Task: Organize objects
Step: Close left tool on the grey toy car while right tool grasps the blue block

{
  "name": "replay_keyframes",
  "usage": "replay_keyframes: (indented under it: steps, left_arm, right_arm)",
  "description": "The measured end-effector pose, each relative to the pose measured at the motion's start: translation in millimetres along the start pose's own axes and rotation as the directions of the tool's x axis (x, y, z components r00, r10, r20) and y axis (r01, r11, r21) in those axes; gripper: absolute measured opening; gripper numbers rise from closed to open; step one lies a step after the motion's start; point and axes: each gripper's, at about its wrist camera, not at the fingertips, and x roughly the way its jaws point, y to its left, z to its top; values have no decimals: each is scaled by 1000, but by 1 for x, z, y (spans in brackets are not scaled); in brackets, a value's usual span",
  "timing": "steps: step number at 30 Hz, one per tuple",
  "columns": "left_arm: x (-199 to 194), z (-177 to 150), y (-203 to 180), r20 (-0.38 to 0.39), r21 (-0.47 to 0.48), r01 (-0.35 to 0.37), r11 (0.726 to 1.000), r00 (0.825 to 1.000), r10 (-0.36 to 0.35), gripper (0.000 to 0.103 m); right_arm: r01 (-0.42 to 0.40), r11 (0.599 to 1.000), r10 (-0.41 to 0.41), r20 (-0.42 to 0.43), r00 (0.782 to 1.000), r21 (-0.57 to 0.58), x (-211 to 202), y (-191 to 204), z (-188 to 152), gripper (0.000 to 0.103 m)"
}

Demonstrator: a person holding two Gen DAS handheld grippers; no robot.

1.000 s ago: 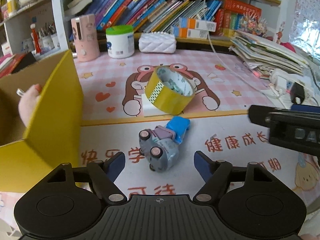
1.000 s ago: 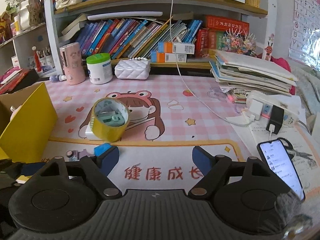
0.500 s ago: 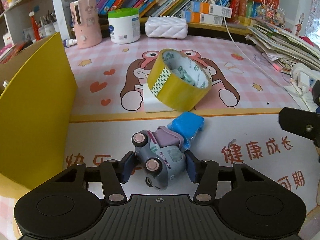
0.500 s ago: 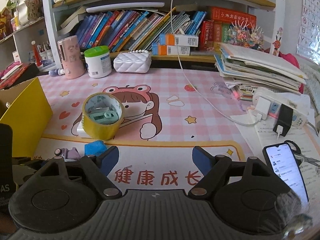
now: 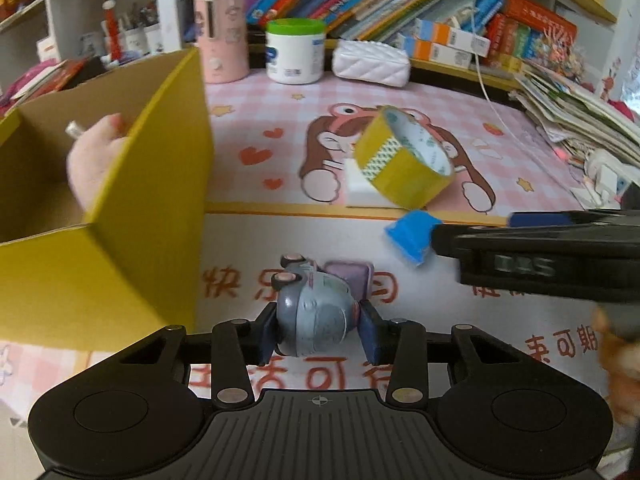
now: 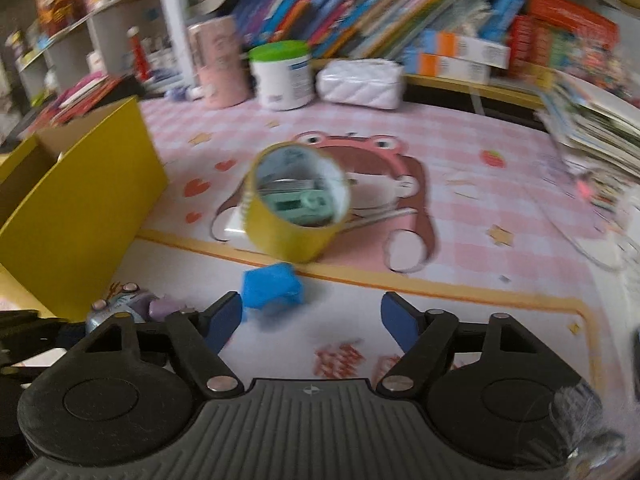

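Note:
My left gripper (image 5: 318,332) is shut on a grey toy truck (image 5: 316,312), its pads pressing the rounded cab from both sides. A blue toy part (image 5: 412,236) lies apart from the truck on the mat, near a yellow tape roll (image 5: 404,164) that leans on a white block (image 5: 360,188). In the right wrist view my right gripper (image 6: 312,316) has its jaws closing. The blue part (image 6: 272,286) sits just ahead of its left finger, untouched. The tape roll (image 6: 296,204) stands behind it. A yellow cardboard box (image 5: 112,208) stands open at the left.
A pink plush (image 5: 96,156) lies in the box. Along the back stand a pink cup (image 5: 220,36), a green-lidded white jar (image 5: 294,50) and a white quilted pouch (image 5: 372,62), below shelves of books. Stacked papers (image 5: 580,112) and a cable fill the right side.
My left gripper shut on the toy truck, which now sits apart from the blue part. My right gripper dropped and swung left toward the blue part, its jaws narrowing slightly.

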Motion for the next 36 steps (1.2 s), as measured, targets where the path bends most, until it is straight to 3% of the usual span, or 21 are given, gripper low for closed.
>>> replay_keyframes:
  steps: [5, 11, 22, 36]
  left_arm:
    - [-9, -4, 4, 12, -9, -25, 1000, 1000, 25, 39]
    - [-10, -6, 5, 14, -5, -19, 1000, 1000, 19, 39]
    - [-28, 4, 3, 89, -14, 22, 1000, 996, -21, 39]
    - [-59, -5, 5, 156, 27, 123, 992, 980, -125, 39]
  right_arm:
    - [-49, 998, 48, -35, 998, -27, 28, 5, 9, 69]
    - [-52, 992, 45, -67, 997, -111, 41, 13, 7, 42]
    - [9, 994, -1, -71, 997, 111, -4, -4, 4, 39]
    - [126, 987, -128, 11, 992, 103, -64, 15, -19, 39]
